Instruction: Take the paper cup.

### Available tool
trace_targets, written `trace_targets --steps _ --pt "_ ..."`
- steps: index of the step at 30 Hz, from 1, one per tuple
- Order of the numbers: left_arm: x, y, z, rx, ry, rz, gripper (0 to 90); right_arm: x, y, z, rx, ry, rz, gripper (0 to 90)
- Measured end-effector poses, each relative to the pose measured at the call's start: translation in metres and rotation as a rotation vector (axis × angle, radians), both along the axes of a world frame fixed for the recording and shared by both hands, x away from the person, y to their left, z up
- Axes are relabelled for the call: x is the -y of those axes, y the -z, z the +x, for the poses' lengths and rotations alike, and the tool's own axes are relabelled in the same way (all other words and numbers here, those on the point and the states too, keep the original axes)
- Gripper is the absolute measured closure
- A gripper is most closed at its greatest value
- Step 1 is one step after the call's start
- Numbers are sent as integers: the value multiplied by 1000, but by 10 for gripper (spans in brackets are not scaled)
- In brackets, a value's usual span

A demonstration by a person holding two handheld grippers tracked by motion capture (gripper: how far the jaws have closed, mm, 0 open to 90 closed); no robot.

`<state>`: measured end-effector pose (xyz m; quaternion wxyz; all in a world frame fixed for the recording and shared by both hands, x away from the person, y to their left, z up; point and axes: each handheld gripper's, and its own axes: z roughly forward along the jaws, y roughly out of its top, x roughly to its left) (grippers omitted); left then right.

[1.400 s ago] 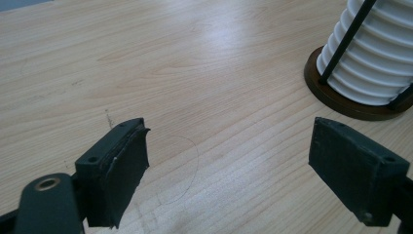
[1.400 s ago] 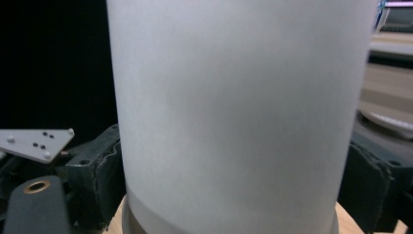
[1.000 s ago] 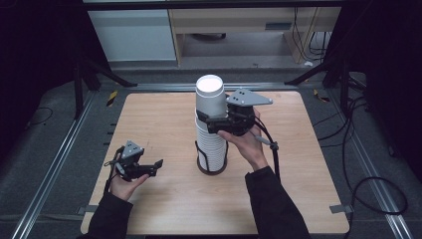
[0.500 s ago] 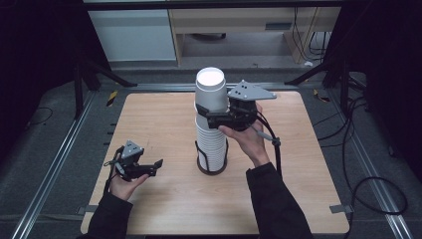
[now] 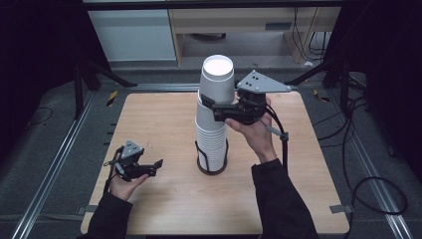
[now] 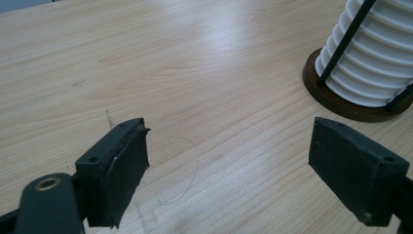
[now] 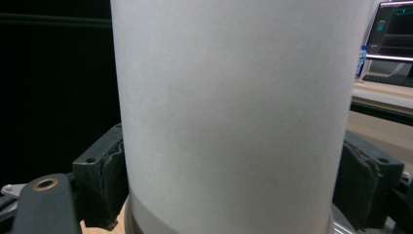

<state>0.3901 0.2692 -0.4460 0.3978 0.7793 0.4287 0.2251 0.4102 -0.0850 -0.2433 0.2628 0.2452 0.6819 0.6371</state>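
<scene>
Where the high view takes in the whole wooden surface point(image 5: 164, 124), the right claw point(image 5: 215, 110) grips the top paper cup point(image 5: 217, 79) of a tall stack of white cups point(image 5: 211, 142), which stands in a round dark holder point(image 5: 212, 168) with thin black uprights near the middle of the surface. The top cup is upside down, its flat base facing up toward the camera and its open mouth down over the stack below; its long axis runs upright, tilted slightly relative to the stack. It sits raised, with more of its wall exposed than the nested cups beneath show.

The right gripper view adds what the high view cannot: the white cup wall point(image 7: 238, 112) passes between the two black pads, which press on it at either side, and the rim of the next cup point(image 7: 146, 217) shows just below. A monitor point(image 7: 394, 29) and a small bottle point(image 7: 361, 61) stand far off behind.

The left claw point(image 5: 157, 166) hovers low over the surface near its front left, well apart from the stack. In the left gripper view its jaws stand wide with bare wood between them, and the ribbed lower stack point(image 6: 375, 63) and the brown holder base point(image 6: 341, 97) appear at the upper right.
</scene>
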Motion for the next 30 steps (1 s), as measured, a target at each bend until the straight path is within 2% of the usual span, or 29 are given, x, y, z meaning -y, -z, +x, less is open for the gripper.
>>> trace_targets --steps 6,11,16,22,30 --pt "0 -1 -1 -1 2 -2 139 9 -7 -8 22 4 -9 152" --pt "-1 -1 -1 -3 5 -9 140 23 -6 -16 25 11 -30 152" --pt "0 -2 -2 -1 10 -9 142 39 3 -25 17 22 -53 152" --pt "1 -4 -3 4 19 -10 142 58 14 -37 3 15 -44 152" --pt "4 -4 -4 3 42 -2 141 80 45 -47 -53 22 -72 150"
